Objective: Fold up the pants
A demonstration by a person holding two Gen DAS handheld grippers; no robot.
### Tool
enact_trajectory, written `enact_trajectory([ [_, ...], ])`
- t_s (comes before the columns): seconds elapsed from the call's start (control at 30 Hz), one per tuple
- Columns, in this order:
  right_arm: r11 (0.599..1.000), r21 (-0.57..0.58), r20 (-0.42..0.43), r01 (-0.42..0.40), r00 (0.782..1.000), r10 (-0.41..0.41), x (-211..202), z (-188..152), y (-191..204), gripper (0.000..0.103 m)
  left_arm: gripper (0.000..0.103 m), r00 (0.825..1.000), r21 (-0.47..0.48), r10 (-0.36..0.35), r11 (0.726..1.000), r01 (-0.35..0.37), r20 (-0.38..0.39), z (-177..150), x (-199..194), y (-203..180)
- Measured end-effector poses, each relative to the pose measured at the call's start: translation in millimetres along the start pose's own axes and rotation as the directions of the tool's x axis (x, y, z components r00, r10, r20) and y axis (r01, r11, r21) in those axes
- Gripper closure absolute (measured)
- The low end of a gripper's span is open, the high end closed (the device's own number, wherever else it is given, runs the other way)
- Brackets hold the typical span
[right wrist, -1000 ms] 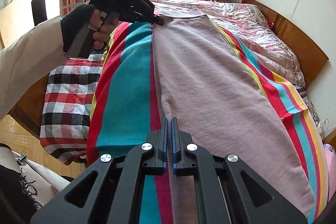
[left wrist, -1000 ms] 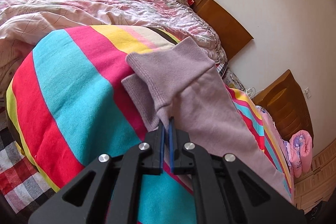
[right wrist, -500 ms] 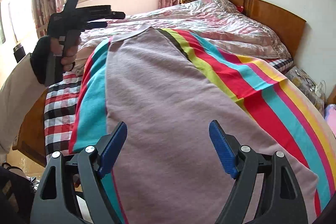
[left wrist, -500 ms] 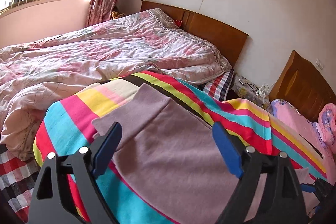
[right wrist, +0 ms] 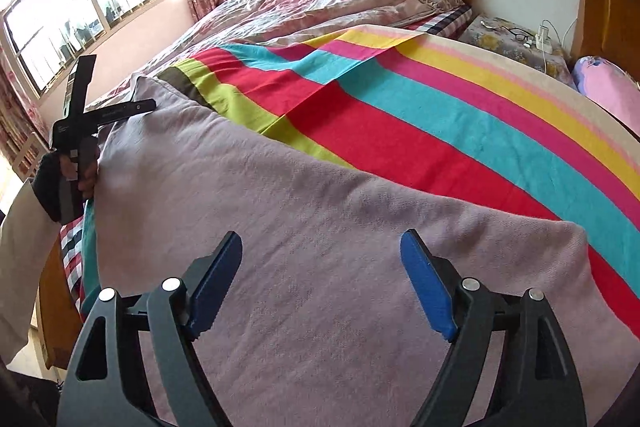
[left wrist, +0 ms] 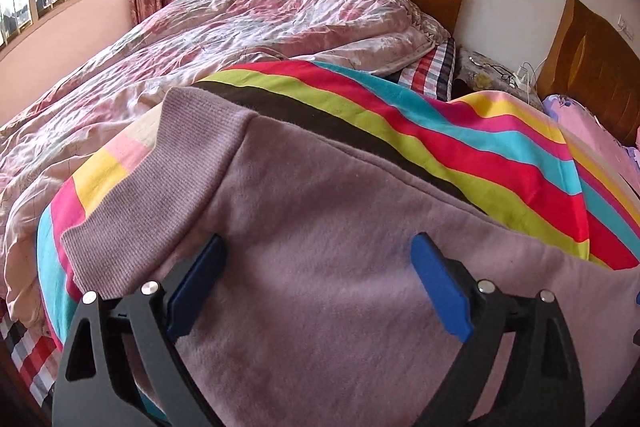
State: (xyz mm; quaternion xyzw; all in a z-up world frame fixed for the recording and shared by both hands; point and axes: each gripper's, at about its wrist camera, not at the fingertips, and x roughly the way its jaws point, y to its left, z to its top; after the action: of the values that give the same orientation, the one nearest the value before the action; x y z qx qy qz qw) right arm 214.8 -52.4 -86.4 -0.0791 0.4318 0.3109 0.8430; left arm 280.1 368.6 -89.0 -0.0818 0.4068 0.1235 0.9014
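Both tongs released, opening wide; mauve pants (left wrist: 340, 287) flat on striped blanket (right wrist: 420, 131), ribbed cuff spread

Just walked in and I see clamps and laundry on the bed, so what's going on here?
A person is folding mauve pants that lie flat on a striped blanket on the bed, with a handheld gripper in each hand. The left gripper and the right gripper both hang over the fabric; their jaws are opening and nothing is clamped between them. The ribbed waistband lies at the left gripper's end.
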Motion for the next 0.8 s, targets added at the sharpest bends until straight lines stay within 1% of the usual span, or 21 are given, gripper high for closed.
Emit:
enact_trajectory([
  [0.03, 0.999, -0.027, -0.04, 0.042, 0.998, -0.043, 5.7, -6.1, 4.5, 0.018, 0.008, 1.0, 0.006, 0.006, 1.0, -0.006, -0.001, -0.1, 1.1, -0.9],
  [0.07, 0.994, -0.05, -0.075, 0.101, 0.992, -0.104, 10.0, -13.1, 7.2, 0.018, 0.008, 1.0, 0.008, 0.014, 1.0, -0.014, -0.004, 0.3, 1.2, -1.8],
  [0.1, 0.986, -0.078, -0.063, 0.146, 0.987, -0.151, 5.3, -18.7, 12.9, 0.019, 0.008, 0.999, 0.007, 0.038, 0.999, -0.038, -0.008, 1.0, -2.0, -4.6],
  [0.13, 0.985, -0.083, -0.058, 0.153, 0.986, -0.159, -2.5, -24.1, 18.1, 0.018, 0.01, 0.997, 0.008, 0.079, 0.997, -0.079, -0.001, 0.7, -10.5, -9.2],
  [0.17, 0.989, -0.08, -0.039, 0.126, 0.991, -0.129, -13.2, -28.7, 23.8, 0.018, 0.01, 0.996, 0.017, 0.09, 0.996, -0.09, 0.029, -1.9, -24.5, -16.0],
  [0.2, 0.992, -0.087, -0.015, 0.092, 0.996, -0.093, -25.0, -33.8, 31.4, 0.018, 0.01, 0.996, 0.03, 0.064, 0.997, -0.066, 0.065, -6.8, -41.8, -24.3],
  [0.23, 0.991, -0.111, 0.005, 0.077, 0.997, -0.077, -36.4, -40.4, 40.2, 0.018, 0.009, 0.995, 0.05, 0.024, 0.998, -0.029, 0.095, -15.0, -60.3, -35.5],
  [0.27, 0.987, -0.135, 0.024, 0.084, 0.996, -0.082, -46.4, -46.5, 48.7, 0.017, 0.008, 0.994, 0.079, -0.024, 0.997, 0.016, 0.11, -25.3, -76.5, -49.2],
  [0.3, 0.985, -0.146, 0.032, 0.095, 0.995, -0.091, -53.7, -53.6, 53.7, 0.015, 0.004, 0.992, 0.113, -0.071, 0.992, 0.059, 0.107, -38.7, -89.0, -65.2],
  [0.37, 0.982, -0.153, 0.013, 0.109, 0.994, -0.108, -60.4, -67.4, 56.5, 0.015, 0.002, 0.984, 0.198, -0.161, 0.97, 0.144, 0.074, -70.9, -106.2, -101.4],
  [0.43, 0.976, -0.148, -0.016, 0.16, 0.986, -0.164, -61.7, -80.8, 52.5, 0.015, 0.002, 0.977, 0.288, -0.209, 0.939, 0.19, 0.037, -102.8, -115.2, -136.2],
  [0.5, 0.973, -0.134, -0.046, 0.186, 0.98, -0.193, -63.1, -94.4, 43.8, 0.015, 0.002, 0.973, 0.343, -0.23, 0.915, 0.213, 0.007, -128.5, -115.5, -162.9],
  [0.57, 0.974, -0.103, -0.077, 0.204, 0.974, -0.212, -63.4, -109.7, 30.5, 0.015, 0.002, 0.97, 0.359, -0.238, 0.903, 0.237, -0.043, -144.0, -106.4, -179.1],
  [0.6, 0.971, -0.089, -0.1, 0.223, 0.968, -0.232, -61.3, -118.2, 23.0, 0.015, 0.002, 0.972, 0.358, -0.223, 0.904, 0.232, -0.067, -151.5, -98.8, -184.4],
  [0.63, 0.979, -0.052, -0.083, 0.199, 0.976, -0.203, -66.4, -124.5, 15.2, 0.013, 0.001, 0.977, 0.363, -0.205, 0.907, 0.212, -0.06, -158.0, -94.4, -187.7],
  [0.67, 0.982, -0.021, -0.079, 0.189, 0.979, -0.19, -70.9, -130.5, 8.4, 0.012, 0.001, 0.978, 0.36, -0.204, 0.911, 0.202, -0.034, -160.0, -95.6, -187.7],
  [0.77, 0.98, -0.022, -0.048, 0.198, 0.979, -0.199, -89.9, -144.6, 3.9, 0.012, 0.001, 0.976, 0.341, -0.206, 0.915, 0.218, -0.07, -155.0, -91.3, -185.8],
  [0.8, 0.978, -0.006, -0.036, 0.21, 0.977, -0.21, -97.5, -147.9, 1.4, 0.012, 0.001, 0.977, 0.343, -0.202, 0.915, 0.214, -0.072, -155.3, -91.2, -186.6],
])
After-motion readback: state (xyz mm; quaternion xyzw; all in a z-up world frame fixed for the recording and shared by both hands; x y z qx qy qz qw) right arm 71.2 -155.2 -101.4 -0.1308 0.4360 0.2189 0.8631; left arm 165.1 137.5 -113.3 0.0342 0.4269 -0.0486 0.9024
